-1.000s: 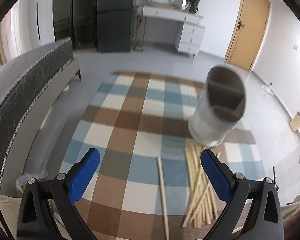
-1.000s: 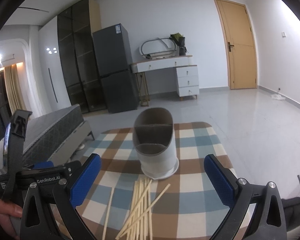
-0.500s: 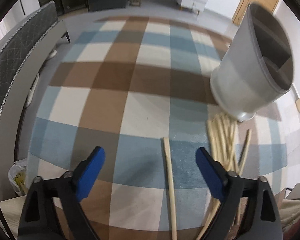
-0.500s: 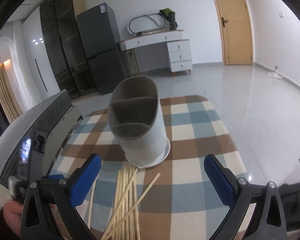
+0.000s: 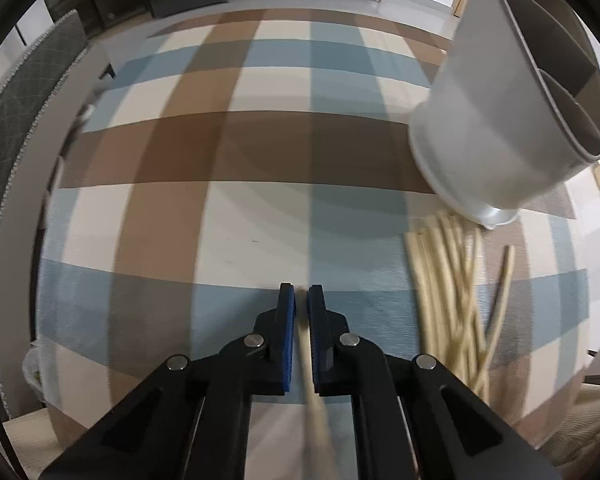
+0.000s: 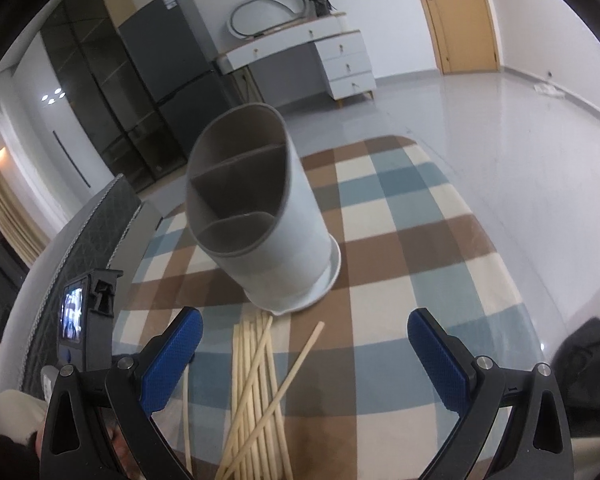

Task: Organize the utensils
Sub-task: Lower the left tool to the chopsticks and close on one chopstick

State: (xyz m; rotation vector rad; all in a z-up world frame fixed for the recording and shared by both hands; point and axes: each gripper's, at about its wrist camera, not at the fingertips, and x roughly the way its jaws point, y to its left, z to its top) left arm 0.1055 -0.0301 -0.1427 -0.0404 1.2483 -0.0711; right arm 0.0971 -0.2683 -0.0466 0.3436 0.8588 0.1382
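Note:
My left gripper (image 5: pixel 301 292) points steeply down at the plaid tablecloth (image 5: pixel 220 152), shut on a single wooden chopstick (image 5: pixel 306 356) that runs back between its blue pads. A bundle of several chopsticks (image 5: pixel 448 280) lies to its right, in front of the grey divided utensil holder (image 5: pixel 492 128). In the right wrist view the holder (image 6: pixel 268 248) stands upright on the cloth with its compartments bare. The bundle (image 6: pixel 256 380) lies under my right gripper (image 6: pixel 304 320), which is open and holds nothing. The single chopstick (image 6: pixel 186 408) shows at lower left beside the left gripper's body (image 6: pixel 88 320).
The round table's edge (image 6: pixel 500 248) curves close on the right. A grey quilted bench (image 5: pixel 16 120) runs along the left side. A dark fridge (image 6: pixel 168 60), a white dresser (image 6: pixel 340 56) and a wooden door (image 6: pixel 460 16) stand across the tiled floor.
My left gripper dropped toward the cloth and its jaws went from wide open to shut on the lone chopstick. The right gripper came lower and closer to the holder and stayed open.

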